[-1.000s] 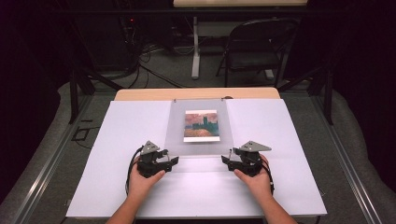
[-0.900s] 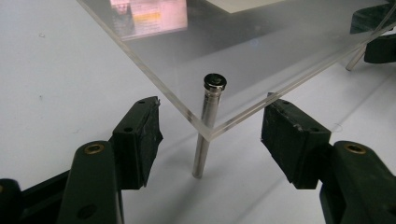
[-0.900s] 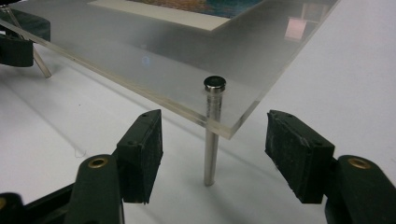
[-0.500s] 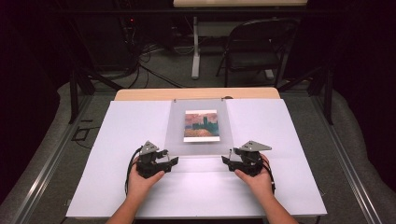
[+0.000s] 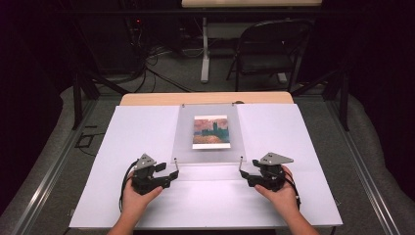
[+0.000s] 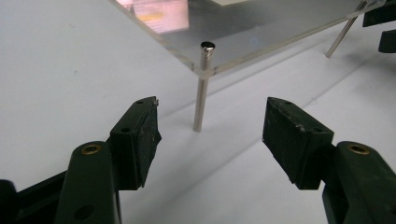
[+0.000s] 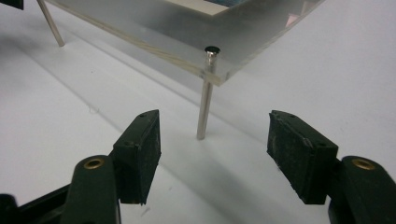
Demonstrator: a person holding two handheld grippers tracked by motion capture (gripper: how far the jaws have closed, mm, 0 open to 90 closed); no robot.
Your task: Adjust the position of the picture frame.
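A clear acrylic plate point(image 5: 208, 147) stands on thin metal legs over the white board, with a small painting print point(image 5: 211, 132) on it. My left gripper point(image 5: 174, 173) is open just short of the plate's near left corner. In the left gripper view the corner leg point(image 6: 201, 93) stands ahead of the open left gripper point(image 6: 210, 121), clear of both pads. My right gripper point(image 5: 241, 172) is open at the near right corner. Its own view shows that corner's leg point(image 7: 204, 102) beyond the open right gripper point(image 7: 212, 135), untouched, under the plate's edge point(image 7: 224, 74).
A white board point(image 5: 293, 147) covers the table, with a strip of wooden tabletop point(image 5: 205, 98) showing at the far edge. A folding chair point(image 5: 266, 49) and floor cables point(image 5: 161, 73) lie beyond the table. Bare white surface lies on both sides of the plate.
Both hands have drawn back a little from the plate's near corners, outward and toward the person. The plate and print have not moved.
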